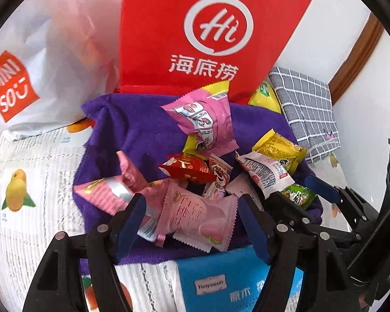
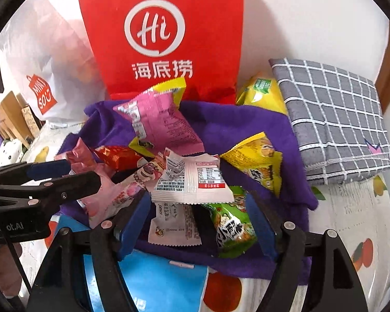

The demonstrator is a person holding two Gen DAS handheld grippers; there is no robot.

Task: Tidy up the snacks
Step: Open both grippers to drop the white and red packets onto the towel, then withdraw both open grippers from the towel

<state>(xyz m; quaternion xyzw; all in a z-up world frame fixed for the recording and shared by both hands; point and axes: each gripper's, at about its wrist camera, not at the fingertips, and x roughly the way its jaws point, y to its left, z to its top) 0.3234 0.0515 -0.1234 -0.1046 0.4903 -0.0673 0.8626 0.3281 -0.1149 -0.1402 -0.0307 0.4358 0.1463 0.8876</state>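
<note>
The snack packets [image 2: 184,179] lie in a loose, unsorted heap on the purple cloth [image 2: 247,127] spread over the desk [image 1: 33,161]; judged from this, sorting has barely begun. Both the left claw [image 1: 192,221] and right claw [image 2: 197,223] stand open over the heap, gripping nothing. The red bag [image 1: 195,31] stands just behind the cloth.

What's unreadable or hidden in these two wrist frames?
- White bag contents: left view, blurred; only pink shapes show through.
- Red bag top: both views, cut by the upper edge.
- Blue pack text: left view, cut by the lower edge and covered by the left tongs.
- Purple cloth middle: right view, buried under snacks.
- Green pack lower end: right view, partly behind the right tongs.
</note>
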